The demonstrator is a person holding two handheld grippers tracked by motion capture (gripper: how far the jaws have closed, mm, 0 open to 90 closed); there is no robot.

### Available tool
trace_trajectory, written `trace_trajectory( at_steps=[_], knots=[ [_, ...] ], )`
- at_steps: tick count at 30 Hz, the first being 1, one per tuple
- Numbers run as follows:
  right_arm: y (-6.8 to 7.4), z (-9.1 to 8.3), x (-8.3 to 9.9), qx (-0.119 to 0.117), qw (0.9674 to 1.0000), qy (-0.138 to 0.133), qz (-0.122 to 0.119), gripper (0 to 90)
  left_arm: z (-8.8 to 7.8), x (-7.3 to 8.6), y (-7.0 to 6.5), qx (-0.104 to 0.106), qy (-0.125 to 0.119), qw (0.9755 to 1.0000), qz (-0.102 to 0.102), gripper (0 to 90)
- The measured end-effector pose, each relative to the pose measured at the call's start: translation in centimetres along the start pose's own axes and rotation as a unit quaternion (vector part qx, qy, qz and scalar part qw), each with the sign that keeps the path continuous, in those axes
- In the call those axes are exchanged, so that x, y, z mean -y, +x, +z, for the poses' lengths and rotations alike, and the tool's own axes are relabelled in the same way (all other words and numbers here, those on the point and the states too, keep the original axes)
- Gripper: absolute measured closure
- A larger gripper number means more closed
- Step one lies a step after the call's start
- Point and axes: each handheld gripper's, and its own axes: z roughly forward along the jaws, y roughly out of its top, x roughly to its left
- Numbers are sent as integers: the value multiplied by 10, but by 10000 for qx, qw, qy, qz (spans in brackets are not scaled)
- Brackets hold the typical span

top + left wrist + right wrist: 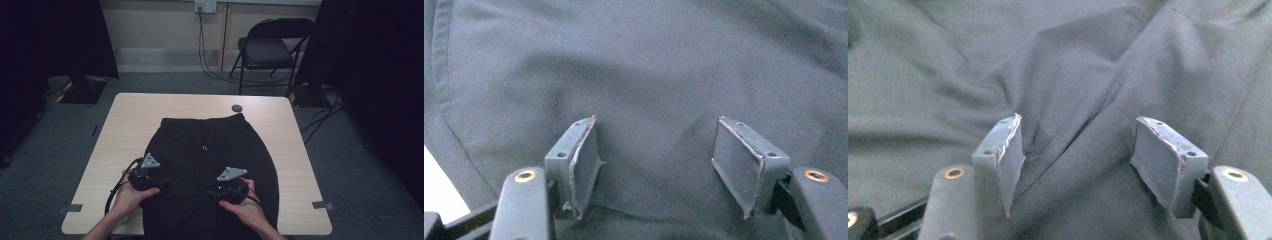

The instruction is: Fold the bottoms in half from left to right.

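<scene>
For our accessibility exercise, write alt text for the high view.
A person's hands hold the left claw and right claw over black trousers spread on a pale wooden table. A folding chair stands beyond.

Trousers (210, 165) lie along the desk's (130, 130) middle, waistband toward the far edge, legs over the near edge. A small disc (237, 107) sits just beyond the waistband.
</scene>
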Motion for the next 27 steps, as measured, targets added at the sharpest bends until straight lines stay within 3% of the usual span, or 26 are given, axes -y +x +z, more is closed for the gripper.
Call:
trace_trajectory(
  at_steps=[1, 3, 6, 7, 8, 9, 11, 12, 13, 15, 16, 18, 19, 22, 23, 25, 27],
  knots=[
    [-2, -5, 4, 15, 10000, 18, 9, 365, 1, -2, -11, 45, 57, 10000, 30, 343],
    [-5, -12, 10, 30, 10000, 64, 34, 365, 1, -1, -22, 206, 2, 9998, 64, 325],
    [-9, -23, 19, 109, 9998, 156, 104, 365, -1, -3, -38, 499, 133, 9985, 153, 316],
    [-9, -23, 19, 109, 9998, 156, 104, 365, -1, -3, -38, 499, 133, 9985, 153, 343],
    [-10, -29, 23, 131, 9996, 228, 139, 366, -4, -7, -38, 850, 171, 9960, 236, 468],
    [-10, -31, 23, 126, 9994, 255, 182, 365, -5, -8, -35, 884, 70, 9958, 216, 468],
    [-10, -32, 22, 126, 9993, 266, 222, 364, -7, -9, -30, 822, 6, 9965, 133, 440],
    [-8, -41, 13, 126, 9995, 48, 300, 364, -13, -13, -15, 630, -155, 9979, -92, 436],
    [-6, -45, 9, 159, 9995, -47, 260, 371, -15, -15, -6, 599, -211, 9977, -218, 436],
    [3, -56, -5, 105, 9994, -286, 189, 389, -17, -19, 12, 272, -217, 9989, -319, 437],
    [7, -59, -10, 64, 9993, -346, 136, 400, -17, -21, 24, 100, -239, 9989, -393, 446],
    [18, -65, -24, -15, 9988, -486, 15, 431, -12, -24, 40, -39, -264, 9974, -666, 462],
    [24, -66, -32, -84, 9985, -541, -55, 464, -7, -25, 47, -11, -280, 9969, -732, 459],
    [44, -55, -53, -487, 9962, -684, -233, 553, 9, -30, 55, -158, -272, 9974, -649, 454],
    [50, -51, -57, -557, 9958, -668, -282, 577, 14, -30, 55, -101, -284, 9973, -668, 453],
    [63, -37, -67, -722, 9942, -641, -463, 597, 20, -29, 52, -108, -231, 9975, -661, 443],
    [72, -24, -74, -901, 9928, -609, -498, 590, 23, -28, 51, -145, -90, 9985, -519, 427]
  ],
)
